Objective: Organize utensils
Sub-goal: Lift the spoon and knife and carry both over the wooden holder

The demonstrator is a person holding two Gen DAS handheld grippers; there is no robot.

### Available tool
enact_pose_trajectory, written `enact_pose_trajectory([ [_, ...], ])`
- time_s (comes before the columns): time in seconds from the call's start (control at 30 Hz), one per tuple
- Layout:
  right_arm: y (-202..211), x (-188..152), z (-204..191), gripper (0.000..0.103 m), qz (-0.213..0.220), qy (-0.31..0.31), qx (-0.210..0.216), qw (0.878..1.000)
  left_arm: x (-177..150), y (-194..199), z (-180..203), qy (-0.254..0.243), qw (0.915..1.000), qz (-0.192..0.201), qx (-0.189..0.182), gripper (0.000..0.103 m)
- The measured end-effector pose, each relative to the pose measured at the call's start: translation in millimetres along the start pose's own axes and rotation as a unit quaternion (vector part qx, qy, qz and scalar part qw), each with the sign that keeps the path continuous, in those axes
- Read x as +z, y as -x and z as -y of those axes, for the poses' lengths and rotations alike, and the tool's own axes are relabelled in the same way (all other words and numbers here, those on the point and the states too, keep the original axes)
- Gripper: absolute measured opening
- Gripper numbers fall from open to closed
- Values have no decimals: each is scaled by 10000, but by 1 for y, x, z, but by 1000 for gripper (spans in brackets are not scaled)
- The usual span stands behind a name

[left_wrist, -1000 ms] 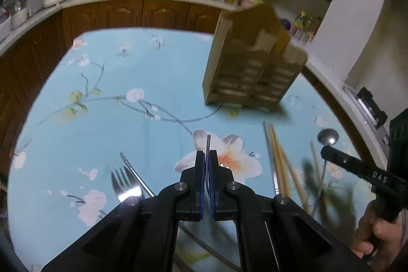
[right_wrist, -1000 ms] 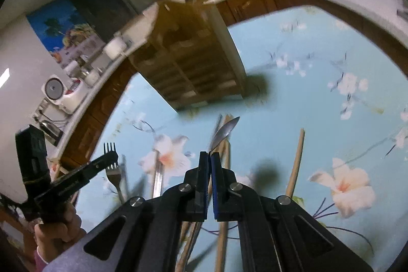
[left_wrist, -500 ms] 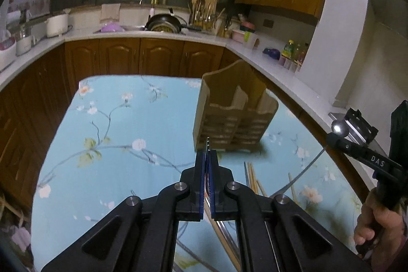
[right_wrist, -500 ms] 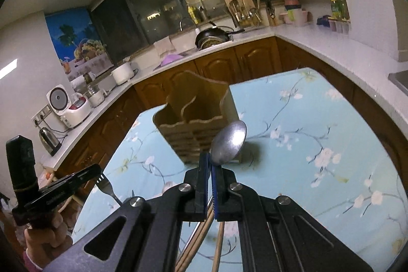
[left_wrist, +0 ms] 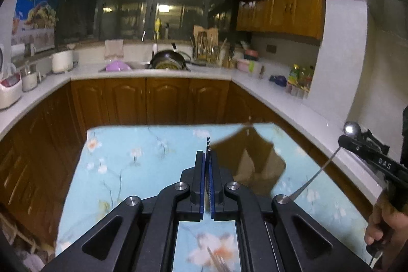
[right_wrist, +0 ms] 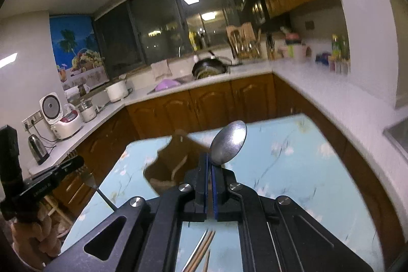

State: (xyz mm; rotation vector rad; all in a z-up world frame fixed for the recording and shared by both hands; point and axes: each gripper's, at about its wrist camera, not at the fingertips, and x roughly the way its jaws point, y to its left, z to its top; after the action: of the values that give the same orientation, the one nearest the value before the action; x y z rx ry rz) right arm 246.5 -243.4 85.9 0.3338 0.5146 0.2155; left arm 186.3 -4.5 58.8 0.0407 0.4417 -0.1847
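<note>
Here the left gripper (left_wrist: pixel 207 157) has its jaws pressed together on a thin metal fork (left_wrist: pixel 208 143), whose tines poke up edge-on just past the blue-lined pads (left_wrist: pixel 202 185). The right gripper (right_wrist: pixel 209 165) is likewise clamped, on a spoon (right_wrist: pixel 229 146) whose smooth, oval steel bowl stands above and slightly right of the jaws, catching the ceiling light.

Just beyond both sets of jaws sits a wooden utensil holder (left_wrist: pixel 251 159) (blurred in both views), with a peaked back panel, dividers inside and an open top; seen from the left wrist it lies ahead and to the right, seen from the right wrist (right_wrist: pixel 173 165) ahead and to the left. It stands on the desk (left_wrist: pixel 122 165), which is covered in a glossy pale-blue cloth printed with white blossoms and thin branches.

Below the right jaws, between the black arms, a few slender chopsticks (right_wrist: pixel 201 250) lie on the cloth, wooden ones beside a metal one.

From the left wrist view, the right gripper (left_wrist: pixel 354 138) appears at the far right with the spoon's rounded bowl (left_wrist: pixel 352 128) shining at its tip and the slim handle slanting downward. From the right wrist view, the left gripper (right_wrist: pixel 76 165) shows at the far left, the fork's flat neck (right_wrist: pixel 90 179) hanging beneath it.
</note>
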Motion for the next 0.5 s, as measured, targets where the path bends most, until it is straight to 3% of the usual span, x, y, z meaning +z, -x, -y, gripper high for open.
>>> enact_pose_trajectory([
  [0.27,-37,40,-9,2,285,370,-212,9987,5,-34,19,-107,9981,505,330,0],
  [0.5,-93,26,-10,2,-133,586,-183,9980,-36,-82,45,-218,9965,432,679,1],
])
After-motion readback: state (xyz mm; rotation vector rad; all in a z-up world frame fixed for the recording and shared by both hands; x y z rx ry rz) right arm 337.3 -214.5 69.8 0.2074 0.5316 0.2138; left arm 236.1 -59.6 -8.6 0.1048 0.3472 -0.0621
